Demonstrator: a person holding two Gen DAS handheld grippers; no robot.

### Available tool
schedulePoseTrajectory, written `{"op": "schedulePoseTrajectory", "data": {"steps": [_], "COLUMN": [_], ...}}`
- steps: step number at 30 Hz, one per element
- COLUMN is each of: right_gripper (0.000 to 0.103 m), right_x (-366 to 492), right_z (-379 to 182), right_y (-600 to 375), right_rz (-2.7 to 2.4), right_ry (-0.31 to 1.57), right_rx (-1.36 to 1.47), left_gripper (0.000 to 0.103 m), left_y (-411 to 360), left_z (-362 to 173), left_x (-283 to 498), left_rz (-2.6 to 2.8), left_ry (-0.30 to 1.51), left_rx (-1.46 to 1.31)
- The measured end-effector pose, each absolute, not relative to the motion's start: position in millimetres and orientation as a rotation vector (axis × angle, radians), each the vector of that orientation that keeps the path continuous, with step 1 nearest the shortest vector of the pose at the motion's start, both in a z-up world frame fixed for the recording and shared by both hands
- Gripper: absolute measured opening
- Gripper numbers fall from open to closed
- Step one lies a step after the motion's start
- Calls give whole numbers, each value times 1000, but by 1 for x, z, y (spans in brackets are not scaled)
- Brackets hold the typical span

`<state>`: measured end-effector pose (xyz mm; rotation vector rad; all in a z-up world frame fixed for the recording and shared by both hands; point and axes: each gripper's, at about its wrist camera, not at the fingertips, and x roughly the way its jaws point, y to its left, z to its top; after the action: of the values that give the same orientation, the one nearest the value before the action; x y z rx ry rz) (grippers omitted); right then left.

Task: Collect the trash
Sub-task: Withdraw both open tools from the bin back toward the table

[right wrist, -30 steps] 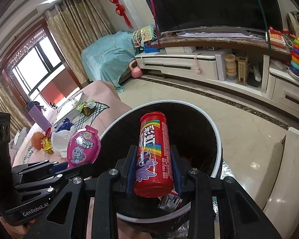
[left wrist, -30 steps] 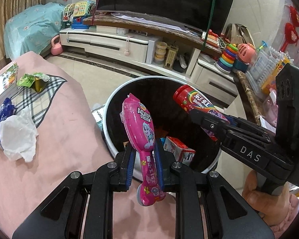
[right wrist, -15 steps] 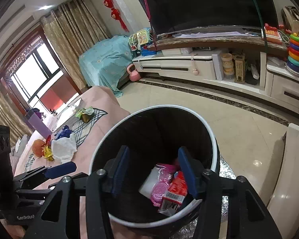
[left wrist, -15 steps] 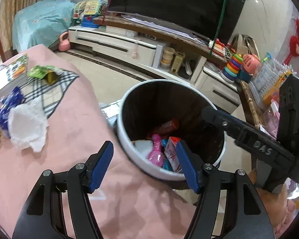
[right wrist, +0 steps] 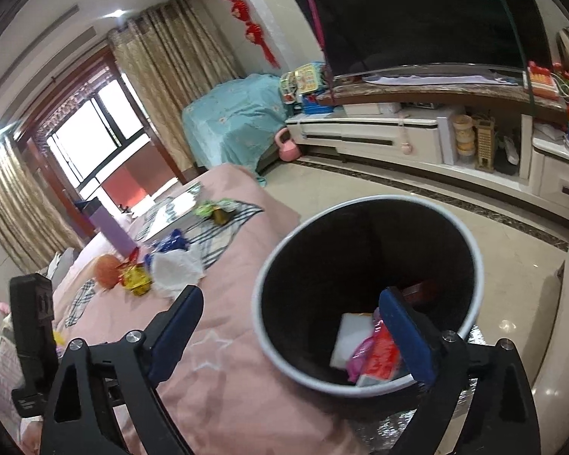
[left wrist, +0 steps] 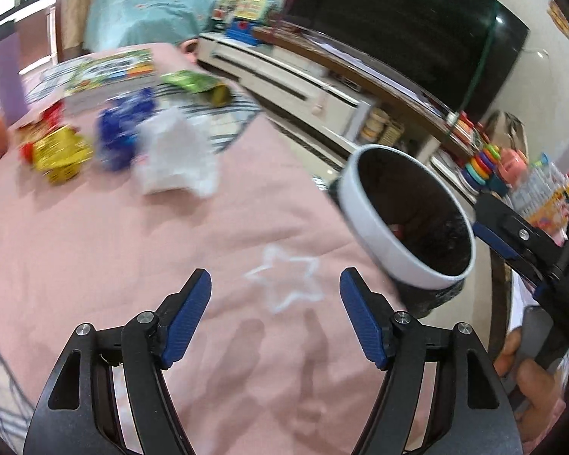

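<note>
My left tongs [left wrist: 275,316] are over the pink blanket [left wrist: 95,250]. Their jaws are opening and there is nothing between them, only the white star on the cloth below. My right tongs [right wrist: 290,335] are opening too, very wide, and also empty. They hang over the near edge of the bin [right wrist: 470,250], so what falls from them can land inside (some wrappers already lie at the bottom). The trash that remains is well ahead of my left tongs and to their left: a white crumpled tissue [left wrist: 174,157], a blue wrapper [left wrist: 119,134] beside it, a yellow wrapper [left wrist: 58,151] further left, and a green packet [left wrist: 195,83] behind. I judge the tissue is the nearest to take.
</note>
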<state>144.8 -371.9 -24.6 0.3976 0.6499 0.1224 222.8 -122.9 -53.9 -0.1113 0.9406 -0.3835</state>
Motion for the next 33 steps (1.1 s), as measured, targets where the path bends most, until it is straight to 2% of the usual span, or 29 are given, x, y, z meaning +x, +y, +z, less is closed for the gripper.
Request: {"op": "schedulePoseTrajectory", "data": {"steps": [18,33], "right_gripper": [99,101], "right_x": [152,168], "right_z": [-48,-76], "right_y": [-247,-212], "right_rz": [287,300], "right_ry": [747,767], "right_rx": [269,238], "left_gripper": [74,74], "left_y": [1,41], "left_z": [-75,-88], "left_x": [203,211], "left_rz": [-171,-104], "left_ry": [928,932], "left_rx": [-234,-282]}}
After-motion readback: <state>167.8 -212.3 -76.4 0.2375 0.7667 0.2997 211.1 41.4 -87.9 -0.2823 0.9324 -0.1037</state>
